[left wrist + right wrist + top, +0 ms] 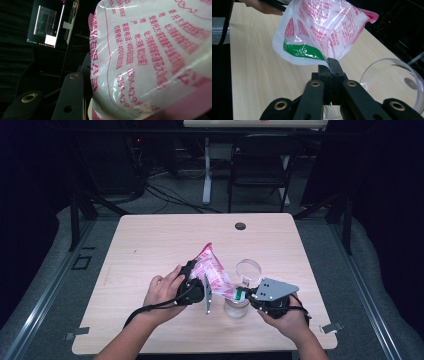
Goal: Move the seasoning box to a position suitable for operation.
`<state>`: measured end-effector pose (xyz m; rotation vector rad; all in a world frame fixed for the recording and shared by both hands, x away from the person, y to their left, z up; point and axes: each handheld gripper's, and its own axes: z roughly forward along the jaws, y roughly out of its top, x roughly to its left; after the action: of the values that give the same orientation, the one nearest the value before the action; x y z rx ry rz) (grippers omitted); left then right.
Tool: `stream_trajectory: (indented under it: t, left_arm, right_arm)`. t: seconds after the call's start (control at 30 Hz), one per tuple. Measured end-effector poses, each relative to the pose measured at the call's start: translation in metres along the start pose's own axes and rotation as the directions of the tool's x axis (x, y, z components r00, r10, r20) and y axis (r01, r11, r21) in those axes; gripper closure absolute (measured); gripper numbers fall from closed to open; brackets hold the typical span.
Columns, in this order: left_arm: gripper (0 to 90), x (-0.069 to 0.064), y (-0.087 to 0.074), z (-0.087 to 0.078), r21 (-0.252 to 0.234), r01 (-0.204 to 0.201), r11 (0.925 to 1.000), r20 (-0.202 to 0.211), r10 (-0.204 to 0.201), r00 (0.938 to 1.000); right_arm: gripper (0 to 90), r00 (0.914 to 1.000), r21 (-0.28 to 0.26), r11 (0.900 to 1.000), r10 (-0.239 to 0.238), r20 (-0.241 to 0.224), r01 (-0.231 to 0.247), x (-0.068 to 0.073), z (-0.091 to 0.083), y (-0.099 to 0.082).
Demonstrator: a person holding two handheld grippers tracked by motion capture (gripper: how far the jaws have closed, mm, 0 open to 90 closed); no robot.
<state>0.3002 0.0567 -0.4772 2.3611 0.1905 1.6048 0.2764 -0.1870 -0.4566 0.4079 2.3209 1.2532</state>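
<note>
Right gripper (331,65): jaws pressed together on the lower edge of the bag (322,30), at the green band; the pinch point itself is partly covered by the jaw tips. Left gripper (192,282): grips the bag's upper body at 9 o'clock from the right one; one jaw is hidden behind the film in the left gripper view. The bag hangs tilted above the table (150,240). A clear jar (236,306) stands beneath it, mostly obscured. Its lid (248,268) lies at 12 o'clock, cut off in the right gripper view.

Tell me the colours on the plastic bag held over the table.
White bag with pink-red print and a green band near its corner; right gripper view shows it best.
</note>
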Motion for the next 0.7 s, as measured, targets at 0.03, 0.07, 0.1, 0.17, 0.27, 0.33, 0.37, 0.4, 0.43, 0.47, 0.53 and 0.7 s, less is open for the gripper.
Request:
stream_trajectory:
  t: [0.03, 0.07, 0.1, 0.17, 0.27, 0.33, 0.37, 0.4, 0.43, 0.47, 0.53, 0.7]
  left_arm:
    - [60.7, 0.0003, 0.0005, -0.0005, 0.003, -0.006, 1.0, -0.004, 0.006, 1.0]
    - [60.7, 0.0003, 0.0008, -0.0008, -0.001, -0.007, 1.0, -0.006, 0.007, 1.0]
    - [60.7, 0.0005, 0.0013, -0.001, -0.003, -0.012, 0.9999, -0.009, 0.012, 0.9999]
    - [60.8, 0.0008, 0.0021, -0.0015, -0.003, -0.018, 0.9998, -0.013, 0.018, 0.9997]
    - [61.0, 0.0004, 0.0029, -0.0012, -0.005, -0.022, 0.9997, -0.014, 0.022, 0.9997]
    - [61.1, -0.0007, 0.0031, -0.0005, -0.003, -0.021, 0.9998, -0.013, 0.021, 0.9997]
    - [61.1, -0.0013, 0.0035, -0.0002, -0.003, -0.02, 0.9998, -0.013, 0.02, 0.9997]
    - [61.2, -0.0016, 0.0037, 0.0, -0.003, -0.021, 0.9998, -0.014, 0.021, 0.9997]
    - [61.3, -0.0017, 0.004, 0.0001, -0.004, -0.024, 0.9997, -0.013, 0.024, 0.9996]
    - [61.3, -0.0018, 0.0041, 0.0004, -0.01, -0.027, 0.9996, -0.015, 0.026, 0.9995]
    - [61.4, -0.0019, 0.0044, 0.0003, -0.012, -0.027, 0.9996, -0.016, 0.027, 0.9995]
    - [61.6, -0.0026, 0.0053, -0.0003, -0.009, -0.032, 0.9994, -0.02, 0.032, 0.9993]
  right_arm:
    - [90.0, 1.0, 0.0, 1.0, -0.001, 0.0, 0.001, -0.0002, -0.0001, -0.0001]
    - [90.0, 1.0, 0.002, 1.0, 0.0, 0.002, 0.0, -0.0002, -0.0002, -0.0002]
    - [90.0, 1.0, 0.002, 1.0, 0.003, 0.0, -0.003, -0.0003, -0.0001, -0.0004]
    - [90.0, 1.0, 0.003, 1.0, 0.005, 0.001, -0.005, -0.0005, -0.0002, -0.0008]
    - [90.0, 1.0, 0.005, 1.0, 0.006, 0.001, -0.006, -0.0012, -0.0007, -0.0012]
    - [90.0, 1.0, 0.006, 0.9999, 0.009, 0.003, -0.009, -0.0013, -0.0004, -0.0018]
    - [90.0, 1.0, 0.008, 0.9999, 0.009, 0.003, -0.009, -0.0015, -0.0002, -0.0021]
    - [90.0, 1.0, 0.012, 0.9999, 0.007, 0.005, -0.007, -0.0018, -0.0003, -0.0024]
    - [90.0, 1.0, 0.013, 0.9999, 0.008, 0.005, -0.008, -0.002, -0.0002, -0.0028]
    - [90.0, 0.9999, 0.014, 0.9998, 0.01, 0.005, -0.011, -0.0022, -0.0001, -0.0032]
    - [90.0, 0.9999, 0.013, 0.9998, 0.014, 0.002, -0.014, -0.0025, 0.0004, -0.0038]
    - [90.0, 0.9999, 0.025, 0.9996, 0.009, 0.008, -0.009, -0.0031, 0.0008, -0.0049]
